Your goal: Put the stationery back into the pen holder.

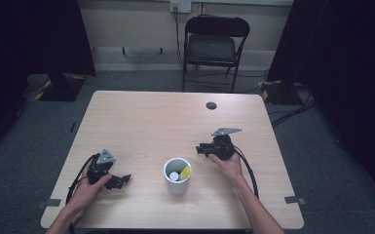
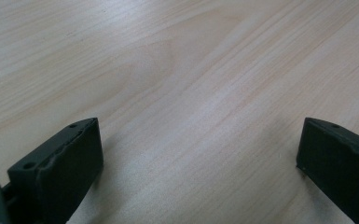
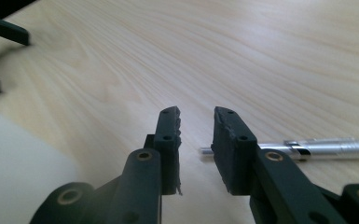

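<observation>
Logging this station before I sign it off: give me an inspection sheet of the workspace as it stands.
Surface: light wooden table, dark round cap near its far edge.
Job's things: white cylindrical cup holding a yellow item and a white item; silver metal pen lying flat beside the right gripper.
Clutter: nothing seen.
Grippers: right gripper jaws narrowly apart, empty; left gripper jaws wide apart over bare wood.
Cables: black cables trail from both grippers; more on the floor.
Surroundings: black folding chair, grey carpet, dark curtains.

Left gripper jaws wide, right gripper jaws narrow.
</observation>
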`<state>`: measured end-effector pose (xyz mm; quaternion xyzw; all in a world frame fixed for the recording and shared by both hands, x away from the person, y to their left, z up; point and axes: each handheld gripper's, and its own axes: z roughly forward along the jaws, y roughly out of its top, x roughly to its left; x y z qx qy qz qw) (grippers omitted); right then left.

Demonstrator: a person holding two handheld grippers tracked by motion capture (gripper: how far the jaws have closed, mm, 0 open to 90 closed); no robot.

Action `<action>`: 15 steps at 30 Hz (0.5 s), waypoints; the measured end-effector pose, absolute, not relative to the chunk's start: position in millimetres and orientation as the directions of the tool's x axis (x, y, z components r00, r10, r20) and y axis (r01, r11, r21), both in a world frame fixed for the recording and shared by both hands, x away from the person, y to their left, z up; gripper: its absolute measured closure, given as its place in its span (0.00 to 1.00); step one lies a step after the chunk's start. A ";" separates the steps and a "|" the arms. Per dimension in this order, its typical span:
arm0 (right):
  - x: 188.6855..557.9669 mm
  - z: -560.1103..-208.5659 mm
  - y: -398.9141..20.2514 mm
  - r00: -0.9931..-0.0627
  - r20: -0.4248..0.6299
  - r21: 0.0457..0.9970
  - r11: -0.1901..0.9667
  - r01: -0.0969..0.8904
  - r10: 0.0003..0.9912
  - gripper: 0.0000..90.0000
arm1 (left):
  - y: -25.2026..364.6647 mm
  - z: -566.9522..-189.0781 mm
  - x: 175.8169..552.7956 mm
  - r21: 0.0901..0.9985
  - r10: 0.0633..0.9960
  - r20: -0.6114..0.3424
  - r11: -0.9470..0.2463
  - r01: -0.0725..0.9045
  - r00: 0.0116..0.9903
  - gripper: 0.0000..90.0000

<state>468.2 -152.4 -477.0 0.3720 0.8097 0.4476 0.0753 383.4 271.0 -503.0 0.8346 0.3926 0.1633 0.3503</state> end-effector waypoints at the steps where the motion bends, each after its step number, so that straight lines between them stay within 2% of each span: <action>1: 469.9 -480.3 -152.2 -0.708 0.208 0.775 0.328 0.540 0.674 0.80 | 270.9 -503.1 383.3 0.713 0.770 -0.004 -0.446 0.542 0.638 0.00; 15: 477.2 -490.8 -145.5 -0.692 0.181 0.775 0.331 0.538 0.699 0.81 | 270.9 -503.1 383.3 0.714 0.770 -0.003 -0.445 0.541 0.638 0.00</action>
